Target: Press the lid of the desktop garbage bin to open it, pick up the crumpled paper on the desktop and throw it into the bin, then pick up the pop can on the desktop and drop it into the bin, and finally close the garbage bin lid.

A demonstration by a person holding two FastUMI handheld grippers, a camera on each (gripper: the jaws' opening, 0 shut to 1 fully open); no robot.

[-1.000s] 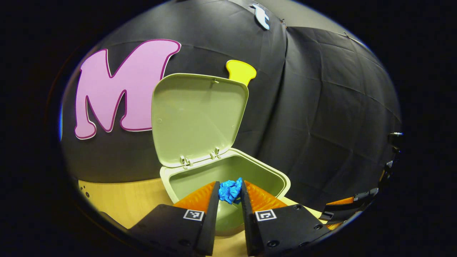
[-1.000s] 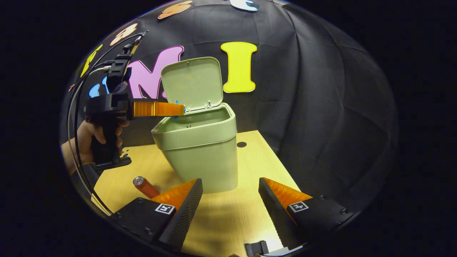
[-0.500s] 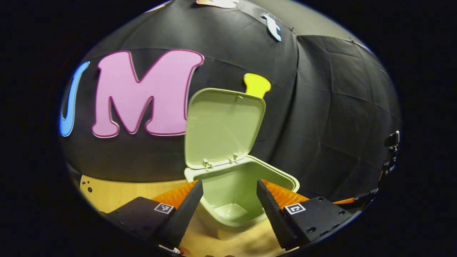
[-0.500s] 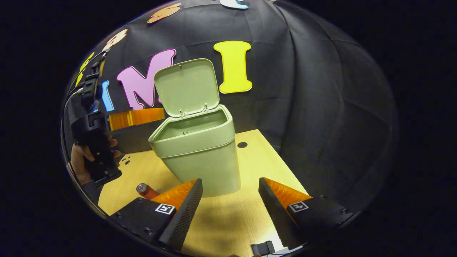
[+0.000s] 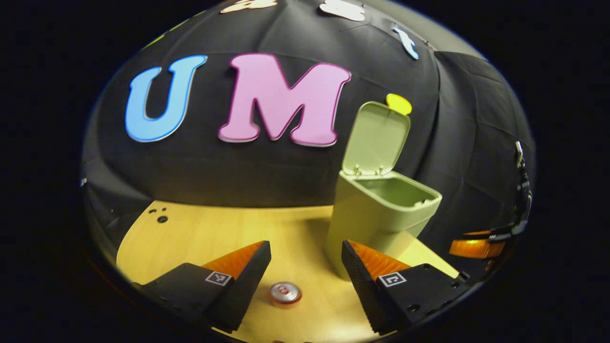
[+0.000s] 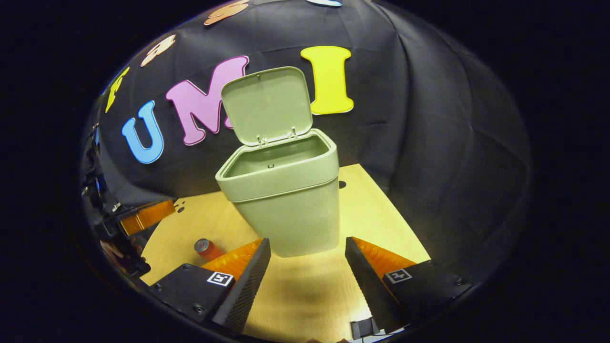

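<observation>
Can [image 5: 284, 292] lies on its side on the worktop [image 5: 214, 238] between the left gripper's [image 5: 305, 267] released fingers; a careless pinch could roll it. Right gripper [image 6: 307, 267] is also released.

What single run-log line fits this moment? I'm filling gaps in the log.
bin lid: open | pop can: lying on desktop | left claw: open, empty, above can | right claw: open, empty

Pale wooden tabletop [image 5: 214, 238] with small holes, creased black cloth wall [image 6: 429, 119] close behind
</observation>
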